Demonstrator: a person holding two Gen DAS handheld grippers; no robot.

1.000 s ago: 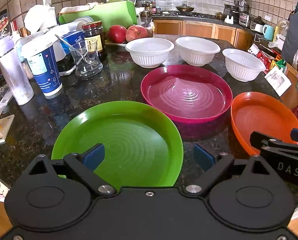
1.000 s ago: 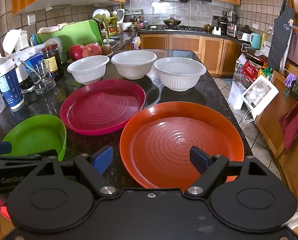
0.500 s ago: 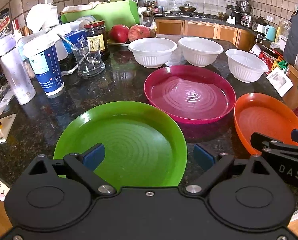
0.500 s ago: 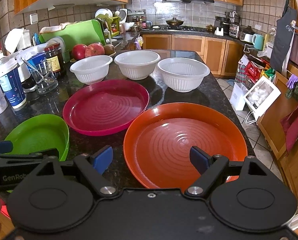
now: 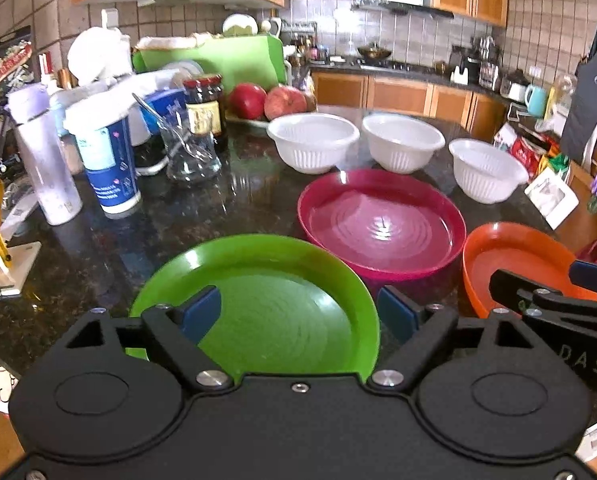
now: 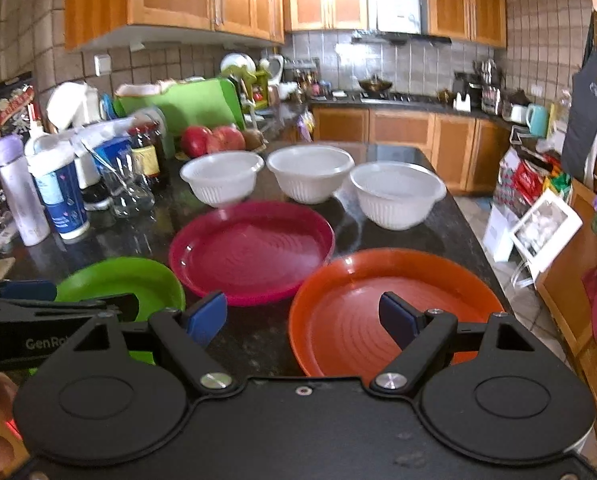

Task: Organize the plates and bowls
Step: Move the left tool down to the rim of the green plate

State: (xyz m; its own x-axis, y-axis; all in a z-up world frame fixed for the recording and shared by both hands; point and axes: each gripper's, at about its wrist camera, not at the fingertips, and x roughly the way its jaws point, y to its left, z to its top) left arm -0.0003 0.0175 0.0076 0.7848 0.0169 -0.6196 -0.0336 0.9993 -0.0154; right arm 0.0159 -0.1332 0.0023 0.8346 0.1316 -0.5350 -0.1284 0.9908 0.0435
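My left claw [image 5: 298, 312] hangs wide over the near part of the green plate [image 5: 266, 312]; its jaws have just been closing a little, with only the plate's face below them and nothing pinched. My right claw [image 6: 302, 316] is spread open too, empty, straddling the near left rim of the orange plate [image 6: 394, 312].

Out from the left claw, the magenta plate [image 5: 382, 224] lies at 1 o'clock, just beside the green one, and the orange plate at 3 o'clock. Beyond them three white ribbed bowls [image 5: 313, 142] stand in a row from 12 to 2 o'clock, apart from one another, all on the dark counter [image 5: 218, 208].

These look like thin plastic: light, stiff enough, glossy and likely slippery, not fragile. I judge the raised rim the only place to take hold, one pad inside and one under the lip at the near edge. A flat plate may skid on the polished stone before I get under it. The bowls should nest easily, gripped by the wall at the rim.
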